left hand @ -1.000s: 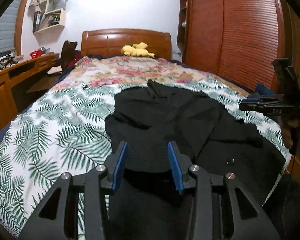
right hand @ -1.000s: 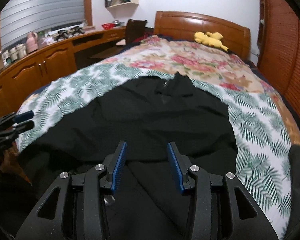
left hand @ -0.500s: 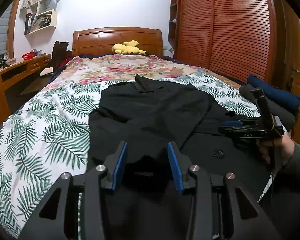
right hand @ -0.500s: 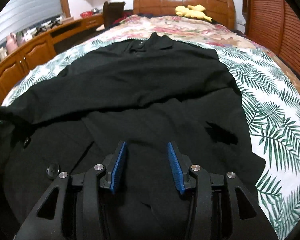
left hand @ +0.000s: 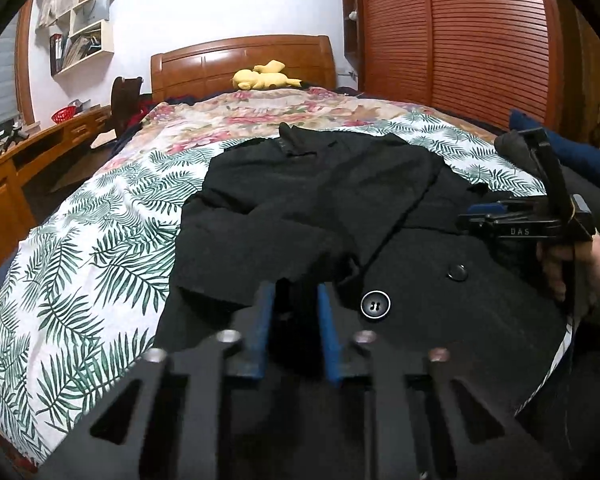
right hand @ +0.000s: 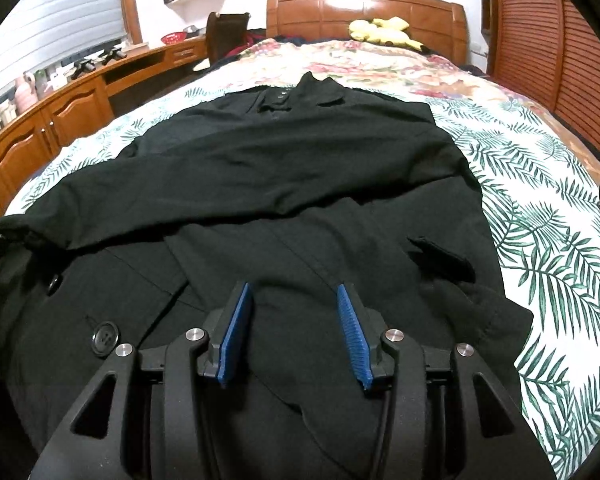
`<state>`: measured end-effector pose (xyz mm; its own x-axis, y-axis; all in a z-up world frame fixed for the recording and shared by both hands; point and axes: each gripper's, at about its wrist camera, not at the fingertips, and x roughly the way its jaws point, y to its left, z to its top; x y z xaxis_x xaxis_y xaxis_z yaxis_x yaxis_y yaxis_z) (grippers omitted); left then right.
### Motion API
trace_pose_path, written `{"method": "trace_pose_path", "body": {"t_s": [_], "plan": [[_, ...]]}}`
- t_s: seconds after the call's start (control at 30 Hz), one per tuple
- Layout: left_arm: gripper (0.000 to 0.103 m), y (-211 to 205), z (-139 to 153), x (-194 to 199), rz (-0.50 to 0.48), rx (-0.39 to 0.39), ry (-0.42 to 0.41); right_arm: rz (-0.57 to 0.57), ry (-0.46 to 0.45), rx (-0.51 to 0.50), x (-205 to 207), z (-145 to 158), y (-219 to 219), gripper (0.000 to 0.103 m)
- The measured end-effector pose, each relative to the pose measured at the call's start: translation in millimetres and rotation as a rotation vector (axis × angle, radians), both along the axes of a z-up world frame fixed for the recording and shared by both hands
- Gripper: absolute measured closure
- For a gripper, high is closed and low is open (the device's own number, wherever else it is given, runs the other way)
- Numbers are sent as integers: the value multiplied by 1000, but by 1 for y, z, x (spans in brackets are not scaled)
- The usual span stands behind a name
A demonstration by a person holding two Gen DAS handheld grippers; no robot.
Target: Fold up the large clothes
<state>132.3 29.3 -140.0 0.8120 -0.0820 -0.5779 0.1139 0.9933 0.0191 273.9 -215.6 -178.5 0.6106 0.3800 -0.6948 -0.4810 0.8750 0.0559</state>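
A large black coat lies spread on the bed, collar toward the headboard, with a sleeve folded across its front; it also shows in the left wrist view. My left gripper has narrowed around the end of that sleeve, with black cloth between its blue pads. My right gripper is open and empty, low over the coat's lower front. The right gripper also shows in the left wrist view, held in a hand.
The bed has a leaf and flower bedspread and a wooden headboard with a yellow plush toy. A wooden desk runs along the left. Slatted wardrobe doors stand on the right. Folded dark clothes lie at the bed's right edge.
Both grippers have dropped closer to the coat. My left gripper's jaws have closed in from wide open onto the sleeve end. The right gripper has stayed open.
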Motion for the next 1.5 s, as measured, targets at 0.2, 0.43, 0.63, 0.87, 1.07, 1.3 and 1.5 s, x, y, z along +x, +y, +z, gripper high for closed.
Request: {"method": "trace_pose_path", "body": {"t_s": [0.2, 0.43, 0.63, 0.87, 1.07, 1.3, 1.5], "plan": [[102, 1, 14, -10, -10, -55, -20, 3, 7, 13, 2, 0, -1, 57], [102, -27, 27, -35, -48, -39, -38, 4, 5, 13, 0, 1, -2, 57], [102, -27, 24, -33, -44, -35, -5, 7, -16, 10, -4, 4, -3, 57], [91, -6, 29, -45, -47, -104, 0, 66, -64, 9, -25, 22, 5, 57], [78, 15, 29, -56, -14, -97, -1, 168, -96, 30, -39, 47, 46, 57], [73, 45, 21, -61, 46, -79, 14, 304, -35, 59, -47, 45, 131, 57], [70, 68, 6, -64, 98, -78, 47, 406, 33, -37, -72, 9, 183, 57]]}}
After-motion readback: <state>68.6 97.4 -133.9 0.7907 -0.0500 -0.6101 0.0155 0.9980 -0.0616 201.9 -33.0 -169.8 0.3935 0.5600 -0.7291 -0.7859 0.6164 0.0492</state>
